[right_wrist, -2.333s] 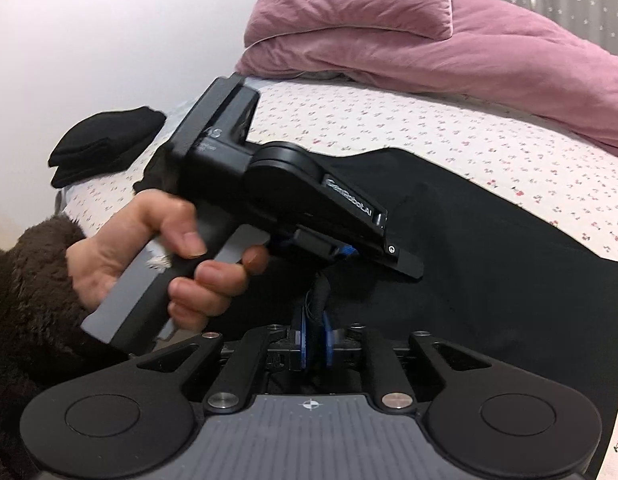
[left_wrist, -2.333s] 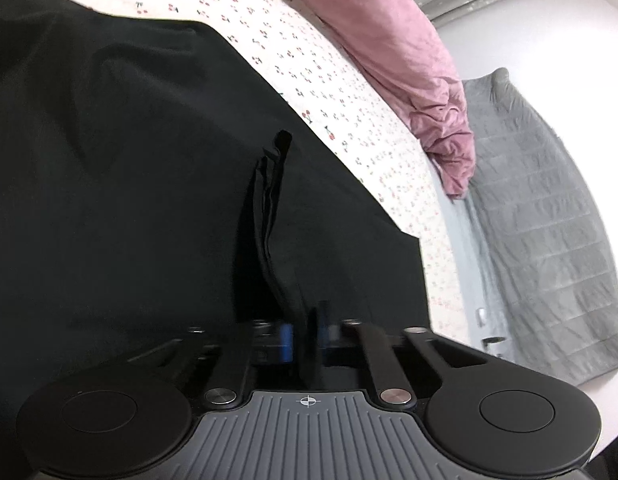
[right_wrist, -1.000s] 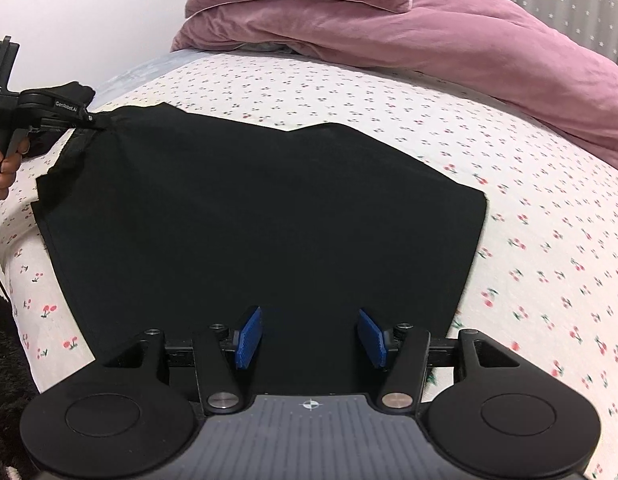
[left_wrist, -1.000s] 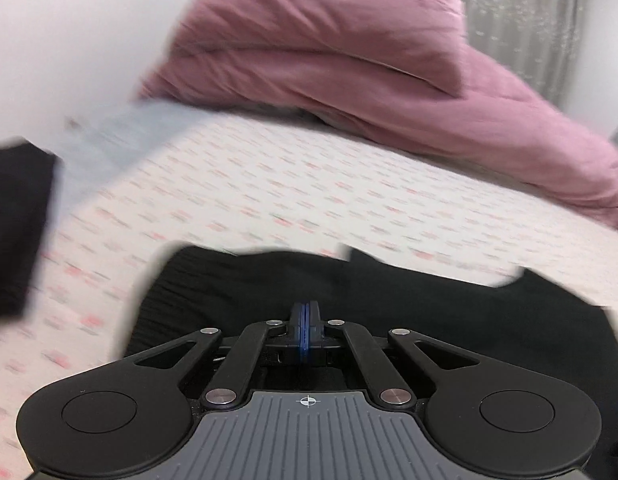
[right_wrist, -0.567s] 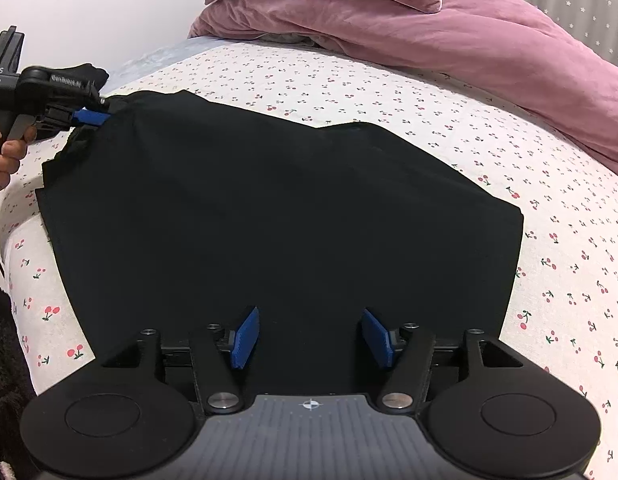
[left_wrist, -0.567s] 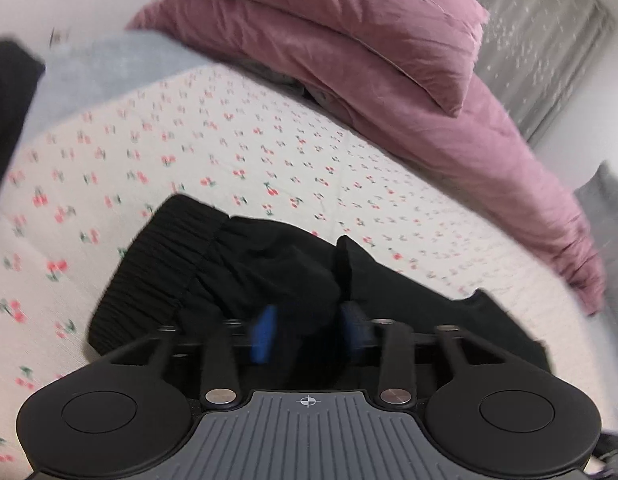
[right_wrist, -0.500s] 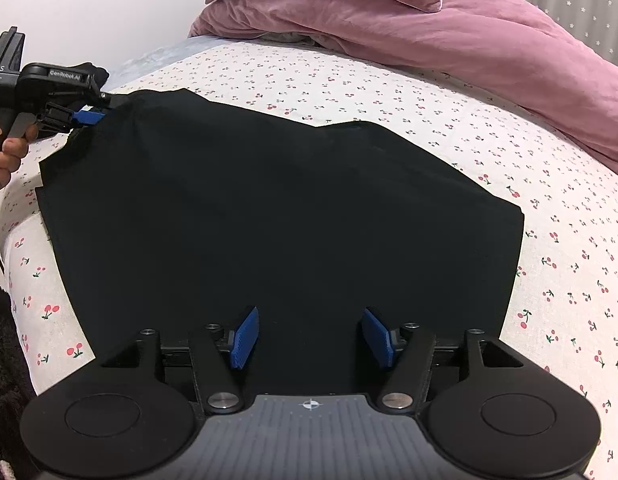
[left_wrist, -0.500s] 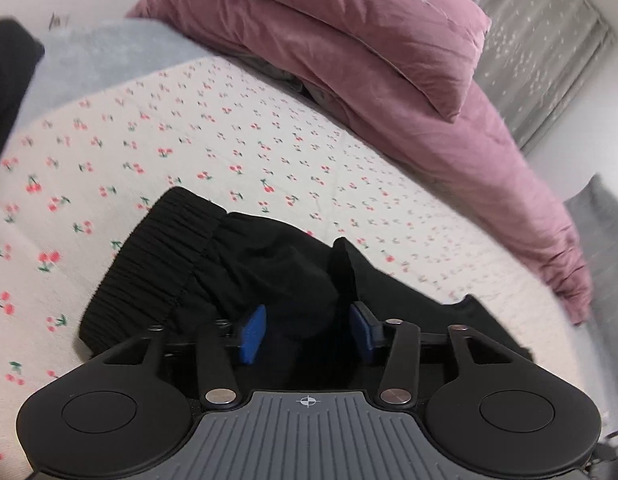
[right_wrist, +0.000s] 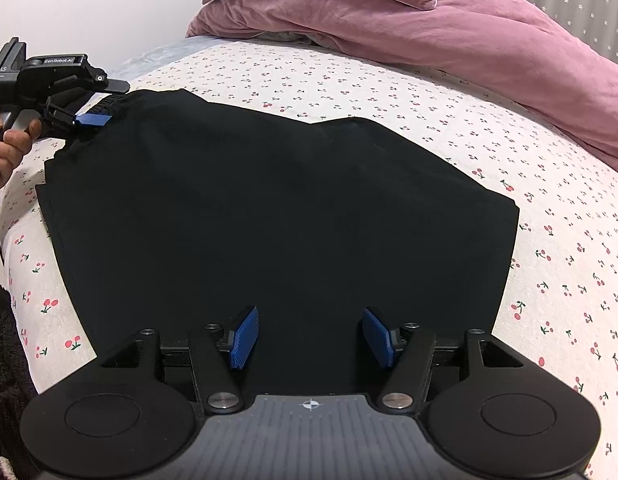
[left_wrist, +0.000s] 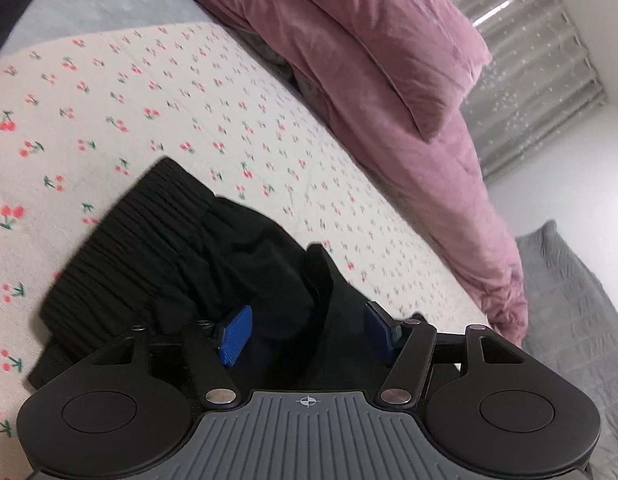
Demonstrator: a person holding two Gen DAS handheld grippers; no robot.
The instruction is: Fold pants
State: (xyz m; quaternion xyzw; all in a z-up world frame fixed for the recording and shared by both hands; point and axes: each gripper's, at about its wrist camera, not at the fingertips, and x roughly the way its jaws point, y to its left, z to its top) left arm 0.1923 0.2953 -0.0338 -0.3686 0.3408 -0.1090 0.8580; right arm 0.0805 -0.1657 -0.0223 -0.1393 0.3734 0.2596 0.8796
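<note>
Black pants [right_wrist: 277, 208] lie folded on the cherry-print sheet [right_wrist: 549, 200]. Left gripper [left_wrist: 307, 334] is wide apart at the waistband [left_wrist: 125, 248] (body reads "GenRobot.AI"). Right gripper [right_wrist: 309, 338] is also wide, nothing held.

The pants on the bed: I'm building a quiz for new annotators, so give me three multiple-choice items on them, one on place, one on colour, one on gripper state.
1. Where do the pants lie?
A. on the cherry-print sheet
B. on the pink duvet
C. on the floor

2. What colour are the pads of the grippers?
A. red
B. blue
C. white

3. How does the right gripper stand?
A. shut on the pants
B. shut on nothing
C. open over the pants

Answers: 1 A, the black cloth lies spread on the sheet, with the duvet beyond it. 2 B, the pads show blue in both views. 3 C, its jaws stand wide apart with dark cloth between and below them; the left gripper at the waistband is open too.
</note>
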